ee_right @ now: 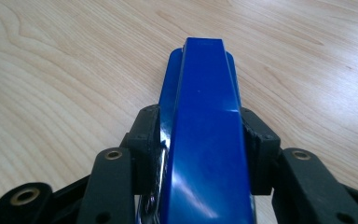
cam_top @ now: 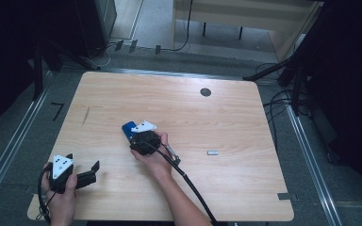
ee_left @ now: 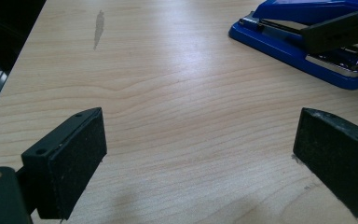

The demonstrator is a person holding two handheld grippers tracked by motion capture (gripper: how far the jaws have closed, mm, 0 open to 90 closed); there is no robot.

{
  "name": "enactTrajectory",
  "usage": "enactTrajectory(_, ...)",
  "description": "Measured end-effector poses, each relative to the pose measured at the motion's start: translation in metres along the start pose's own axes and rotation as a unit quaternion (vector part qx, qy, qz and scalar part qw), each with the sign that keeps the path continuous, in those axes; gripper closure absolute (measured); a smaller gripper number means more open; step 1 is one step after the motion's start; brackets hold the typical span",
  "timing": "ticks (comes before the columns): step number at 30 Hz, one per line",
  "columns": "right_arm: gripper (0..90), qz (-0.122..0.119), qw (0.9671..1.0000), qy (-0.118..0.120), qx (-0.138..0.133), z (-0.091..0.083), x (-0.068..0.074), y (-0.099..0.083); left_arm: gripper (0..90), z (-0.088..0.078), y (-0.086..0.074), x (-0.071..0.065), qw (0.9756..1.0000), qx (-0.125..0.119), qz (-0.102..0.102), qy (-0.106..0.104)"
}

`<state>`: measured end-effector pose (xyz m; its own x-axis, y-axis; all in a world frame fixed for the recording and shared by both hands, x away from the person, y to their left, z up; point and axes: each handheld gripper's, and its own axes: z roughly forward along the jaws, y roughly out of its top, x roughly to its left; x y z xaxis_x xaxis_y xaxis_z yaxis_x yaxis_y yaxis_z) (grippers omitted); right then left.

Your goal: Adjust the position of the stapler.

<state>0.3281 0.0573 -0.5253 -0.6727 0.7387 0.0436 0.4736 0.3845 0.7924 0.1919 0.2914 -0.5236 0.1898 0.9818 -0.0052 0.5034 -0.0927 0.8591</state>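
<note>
We see a dim high view, dark at both side edges; glare on the stapler (ee_right: 205,140) top lower centre; tabletop (ee_left: 168,93) sheen upper centre, slightly soft.

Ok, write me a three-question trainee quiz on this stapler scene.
1. True or false: the right tongs are closed on the blue stapler.
2. The left tongs are: A) open over bare table, B) shut on the stapler, C) holding the small metal piece.
3. Fill in: the stapler lies on the ____.

Key: 1 true; 2 A; 3 table.
</note>
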Motion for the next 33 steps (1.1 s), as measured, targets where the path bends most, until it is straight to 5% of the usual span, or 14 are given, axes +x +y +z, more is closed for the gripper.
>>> enactTrajectory(5, 66.6, 0.004, 0.9996, -0.027, -0.008, 0.005, 0.003, -0.002, 2.8, 0.000, 0.000, 0.000, 1.0000, 0.001, 0.000, -0.001)
enactTrajectory(20, 67.1, -0.017, 0.9997, -0.016, -0.001, -0.002, 0.001, -0.005, 2.7, 0.001, 0.000, 0.001, 1.0000, 0.000, -0.003, -0.003)
enactTrajectory(33, 67.2, -0.047, 0.9989, 0.001, -0.001, -0.031, -0.006, -0.025, 2.8, 0.001, 0.000, 0.000, 1.0000, 0.001, -0.002, -0.002)
